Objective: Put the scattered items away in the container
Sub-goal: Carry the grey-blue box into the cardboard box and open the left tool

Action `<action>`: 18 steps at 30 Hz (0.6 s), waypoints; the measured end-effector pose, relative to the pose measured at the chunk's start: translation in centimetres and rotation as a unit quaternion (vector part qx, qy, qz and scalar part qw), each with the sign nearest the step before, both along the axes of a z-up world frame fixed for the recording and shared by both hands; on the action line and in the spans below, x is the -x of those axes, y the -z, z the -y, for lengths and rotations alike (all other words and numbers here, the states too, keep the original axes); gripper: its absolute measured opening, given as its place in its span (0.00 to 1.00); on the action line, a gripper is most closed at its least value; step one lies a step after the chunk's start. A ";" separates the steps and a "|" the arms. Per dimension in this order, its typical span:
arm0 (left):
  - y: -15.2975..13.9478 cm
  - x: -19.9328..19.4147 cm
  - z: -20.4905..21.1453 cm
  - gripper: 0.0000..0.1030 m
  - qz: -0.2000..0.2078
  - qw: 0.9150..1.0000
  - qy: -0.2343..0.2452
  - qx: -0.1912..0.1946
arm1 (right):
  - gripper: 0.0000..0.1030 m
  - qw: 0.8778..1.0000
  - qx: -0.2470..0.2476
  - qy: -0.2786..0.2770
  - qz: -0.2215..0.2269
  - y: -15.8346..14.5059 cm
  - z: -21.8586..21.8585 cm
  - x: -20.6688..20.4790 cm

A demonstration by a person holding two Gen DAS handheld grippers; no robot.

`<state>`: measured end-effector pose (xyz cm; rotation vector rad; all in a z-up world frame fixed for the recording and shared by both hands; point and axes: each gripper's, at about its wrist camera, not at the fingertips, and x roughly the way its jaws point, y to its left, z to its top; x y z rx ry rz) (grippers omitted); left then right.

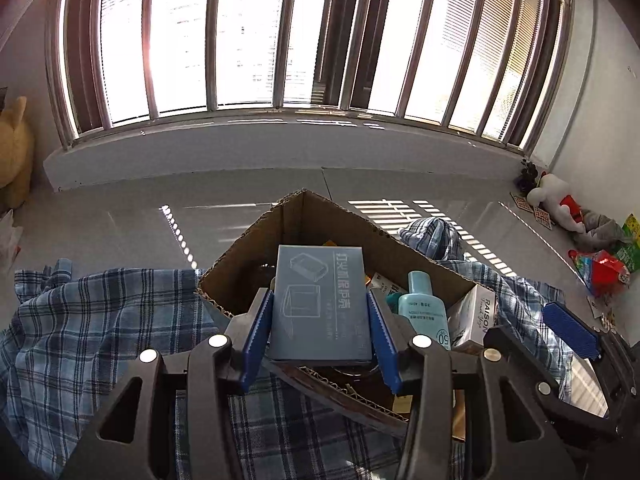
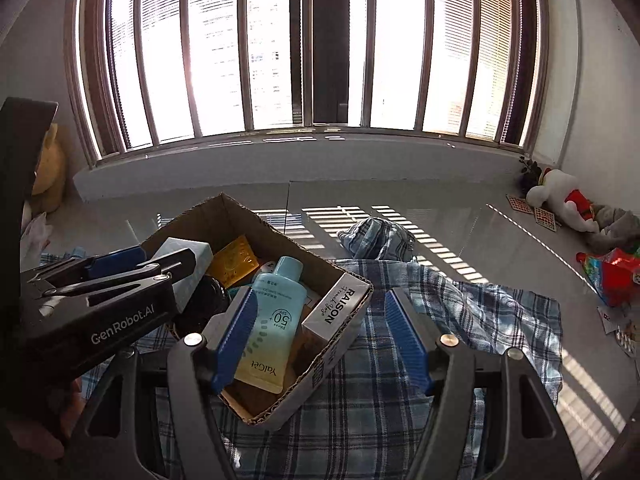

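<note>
A brown cardboard carton (image 1: pixel 320 216) (image 2: pixel 224 216) stands on a blue plaid cloth (image 1: pixel 100 320) (image 2: pixel 440 340) on the floor. Over it my left gripper (image 1: pixel 318 294) (image 2: pixel 120 276) has a flat grey-blue box (image 1: pixel 320 304) (image 2: pixel 188 252) between its blue pads. The pads stand at the box's long sides without squeezing it. Inside the carton lie a pale-blue sunscreen bottle (image 1: pixel 424 312) (image 2: pixel 276 320), a white RAISON box (image 1: pixel 476 316) (image 2: pixel 336 308) and a yellow packet (image 2: pixel 236 260). My right gripper (image 2: pixel 320 296) (image 1: pixel 572 336) is open and empty at the carton's right edge.
A crumpled plaid bundle (image 2: pixel 376 240) lies beyond the carton. At the far right wall are a white plush toy (image 2: pixel 560 192), a grey one and a red packet (image 2: pixel 616 276). A yellow plush (image 1: pixel 14 152) sits far left. A low window sill (image 1: pixel 280 148) runs behind.
</note>
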<state>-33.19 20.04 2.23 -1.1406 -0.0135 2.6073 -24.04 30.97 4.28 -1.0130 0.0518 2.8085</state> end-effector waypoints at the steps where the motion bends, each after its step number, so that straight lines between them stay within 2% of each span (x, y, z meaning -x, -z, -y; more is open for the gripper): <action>1: 0.1 0.1 0.0 0.63 0.001 1.000 -0.003 0.008 | 0.63 1.000 -0.004 0.002 -0.002 -0.1 0.0 -0.1; 2: 0.1 0.1 0.2 0.77 -0.002 1.000 -0.009 0.016 | 0.63 1.000 -0.003 0.001 -0.004 -0.2 -0.1 -0.2; 3: 0.0 0.0 0.4 0.83 -0.010 1.000 -0.012 0.018 | 0.63 1.000 0.001 -0.001 -0.005 -0.3 -0.2 -0.2; 5: -0.2 -0.2 0.9 0.83 -0.021 0.999 -0.016 0.019 | 0.63 1.000 0.003 0.000 -0.006 -0.3 -0.2 -0.3; 11: 0.1 -1.0 2.4 0.83 -0.007 0.999 -0.025 0.023 | 0.63 1.000 -0.004 -0.006 -0.005 -0.4 0.6 -0.4; 18: 0.3 -2.6 3.7 0.83 -0.021 0.998 -0.027 0.056 | 0.63 0.999 -0.028 -0.023 -0.007 -0.3 3.0 -0.6</action>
